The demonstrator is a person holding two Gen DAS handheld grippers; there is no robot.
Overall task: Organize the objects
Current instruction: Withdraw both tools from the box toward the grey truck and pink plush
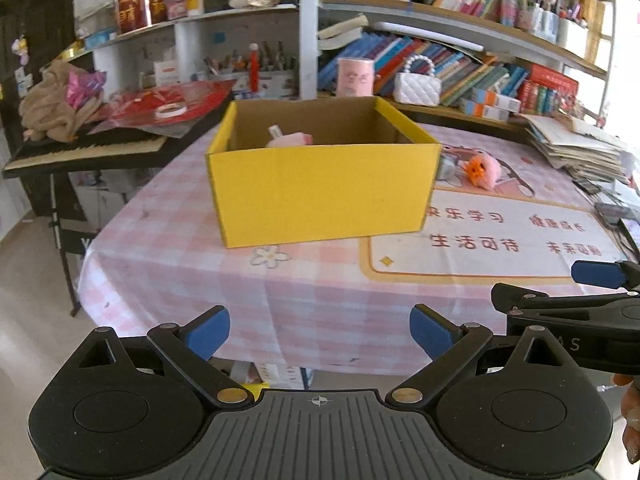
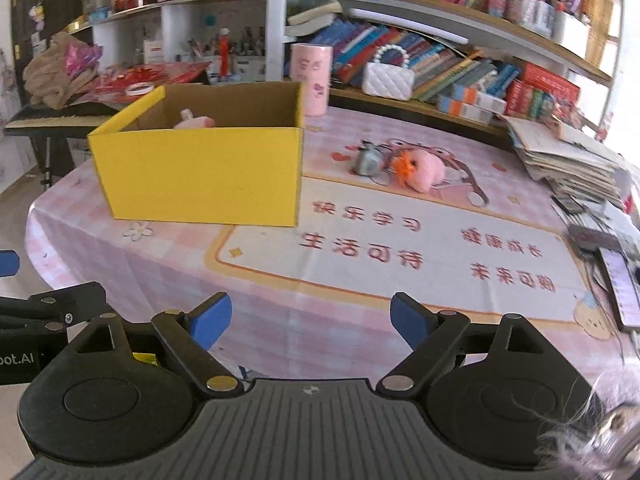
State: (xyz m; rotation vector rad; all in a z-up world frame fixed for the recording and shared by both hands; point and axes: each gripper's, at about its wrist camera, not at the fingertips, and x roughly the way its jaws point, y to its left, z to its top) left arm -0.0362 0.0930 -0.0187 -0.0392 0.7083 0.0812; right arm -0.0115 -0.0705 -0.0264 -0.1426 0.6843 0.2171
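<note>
A yellow cardboard box (image 1: 320,192) (image 2: 200,176) stands open on the pink checked tablecloth, with a pink soft thing (image 1: 290,140) (image 2: 194,123) lying inside it. To the box's right lie a pink plush toy with an orange face (image 2: 420,170) (image 1: 482,170) and a small grey object (image 2: 368,160) (image 1: 445,167). My left gripper (image 1: 320,332) hovers open near the table's front edge, nothing between its blue pads. My right gripper (image 2: 311,320) is open too, empty, well short of the plush. One blue pad of the right gripper (image 1: 598,274) shows at the left wrist view's right edge.
A stack of papers (image 2: 568,156) and a phone (image 2: 620,288) lie along the table's right side. A pink cylinder (image 2: 312,80) and a white quilted purse (image 2: 388,76) stand behind, before crowded bookshelves. A keyboard (image 1: 88,148) sits left of the table.
</note>
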